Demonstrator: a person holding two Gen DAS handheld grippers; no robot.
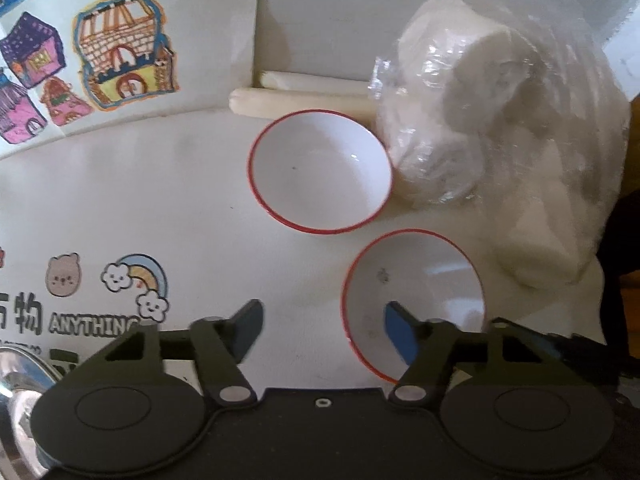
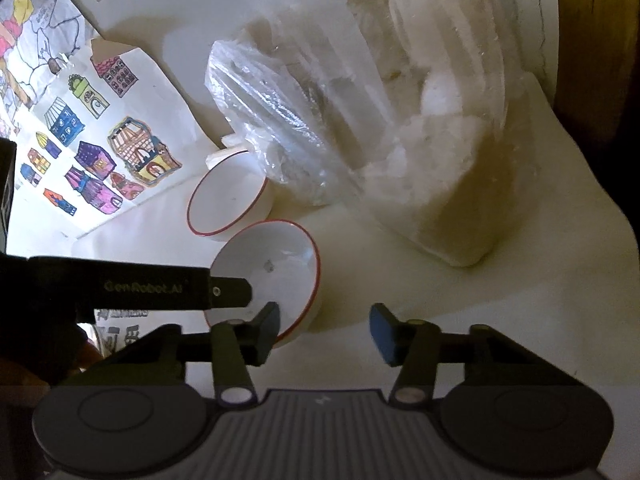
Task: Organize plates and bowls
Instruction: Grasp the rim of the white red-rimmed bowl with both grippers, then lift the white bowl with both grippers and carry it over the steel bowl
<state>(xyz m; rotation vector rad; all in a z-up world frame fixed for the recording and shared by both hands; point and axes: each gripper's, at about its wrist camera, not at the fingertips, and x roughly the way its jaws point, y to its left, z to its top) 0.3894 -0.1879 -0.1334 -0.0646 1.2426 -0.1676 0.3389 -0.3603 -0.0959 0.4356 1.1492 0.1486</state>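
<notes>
Two white bowls with red rims stand on the white table. The far bowl [image 1: 320,170] [image 2: 228,196] sits against a plastic bag. The near bowl [image 1: 412,300] [image 2: 268,268] is closer to me. My left gripper [image 1: 322,330] is open, its right finger over the near bowl's inside and its left finger outside the rim. It also shows from the side in the right wrist view [image 2: 230,292]. My right gripper [image 2: 324,330] is open and empty, its left finger at the near bowl's front rim.
A clear plastic bag of white rolls [image 1: 500,152] [image 2: 400,140] fills the right side. Children's house drawings [image 1: 100,68] [image 2: 100,160] lean at the left. Stickers [image 1: 120,284] mark the table. A shiny metal object [image 1: 20,400] sits at the lower left.
</notes>
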